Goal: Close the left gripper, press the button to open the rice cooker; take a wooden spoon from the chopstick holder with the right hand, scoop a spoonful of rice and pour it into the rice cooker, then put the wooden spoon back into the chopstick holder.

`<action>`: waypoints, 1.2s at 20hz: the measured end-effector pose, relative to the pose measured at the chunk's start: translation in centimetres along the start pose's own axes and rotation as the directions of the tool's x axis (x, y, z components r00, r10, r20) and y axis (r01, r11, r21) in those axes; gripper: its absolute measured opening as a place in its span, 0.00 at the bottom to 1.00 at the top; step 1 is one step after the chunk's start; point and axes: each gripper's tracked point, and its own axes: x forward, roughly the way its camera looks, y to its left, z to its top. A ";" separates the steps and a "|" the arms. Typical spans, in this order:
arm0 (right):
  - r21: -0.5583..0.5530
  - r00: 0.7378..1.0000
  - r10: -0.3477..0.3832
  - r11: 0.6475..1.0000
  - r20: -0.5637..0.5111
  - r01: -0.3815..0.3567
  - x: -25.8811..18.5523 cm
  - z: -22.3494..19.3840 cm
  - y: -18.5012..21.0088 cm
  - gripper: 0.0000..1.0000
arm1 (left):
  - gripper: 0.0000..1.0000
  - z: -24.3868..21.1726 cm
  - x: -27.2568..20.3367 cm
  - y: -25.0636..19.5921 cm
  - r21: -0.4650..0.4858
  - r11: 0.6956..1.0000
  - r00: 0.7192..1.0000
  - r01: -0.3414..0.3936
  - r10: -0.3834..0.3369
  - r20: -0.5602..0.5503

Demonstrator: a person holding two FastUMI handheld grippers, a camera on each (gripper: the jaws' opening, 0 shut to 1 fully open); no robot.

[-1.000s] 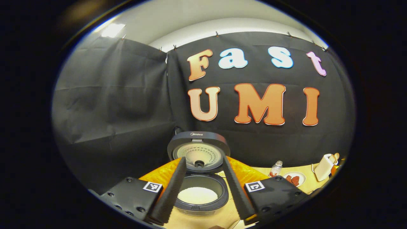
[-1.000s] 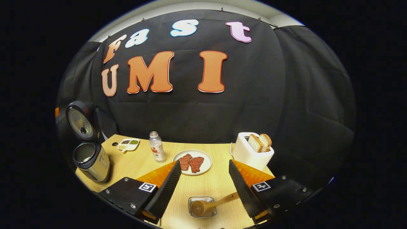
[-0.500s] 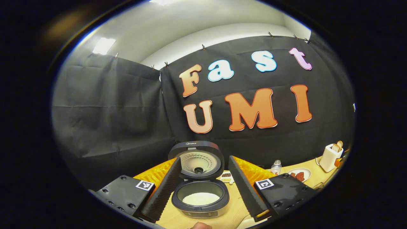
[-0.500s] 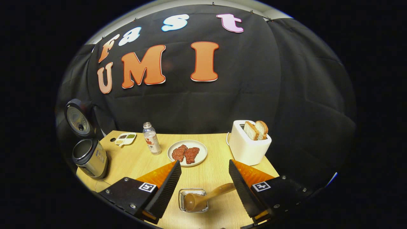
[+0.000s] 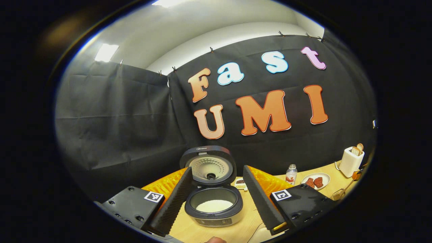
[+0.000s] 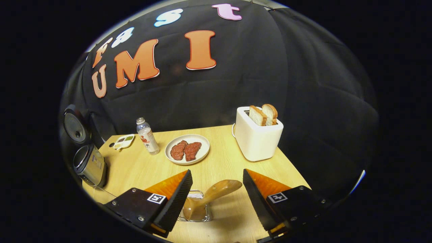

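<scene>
The rice cooker [image 5: 213, 211] stands with its lid [image 5: 211, 165] raised, white rice [image 5: 214, 205] in its pot. My left gripper [image 5: 217, 168] hovers in front of it, open and holding nothing, the cooker framed between its fingers. In the right gripper view the cooker [image 6: 89, 164] is at the table's far left. A wooden spoon [image 6: 216, 190] leans in the wire chopstick holder [image 6: 196, 213], bowl down, handle pointing up to the right. My right gripper [image 6: 217, 172] is open just above it; the handle's end lies between the fingers, apart from both.
On the wooden table [image 6: 222, 158] stand a white toaster [image 6: 256, 136] with two bread slices, a plate of meat [image 6: 187, 152], a small bottle [image 6: 146, 136] and a divided dish [image 6: 123, 141]. The table's near edge runs under my right gripper.
My left gripper has drawn back from the cooker, which looks smaller and farther. My right gripper has come down over the holder, so the spoon handle now sits between its fingers.
</scene>
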 end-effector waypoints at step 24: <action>0.271 0.985 0.135 0.957 -0.112 -0.100 3.1 -3.9 4.7 0.17 | 1.00 -1.1 -1.1 1.0 -0.003 1.000 1.000 -0.011 0.011 -0.022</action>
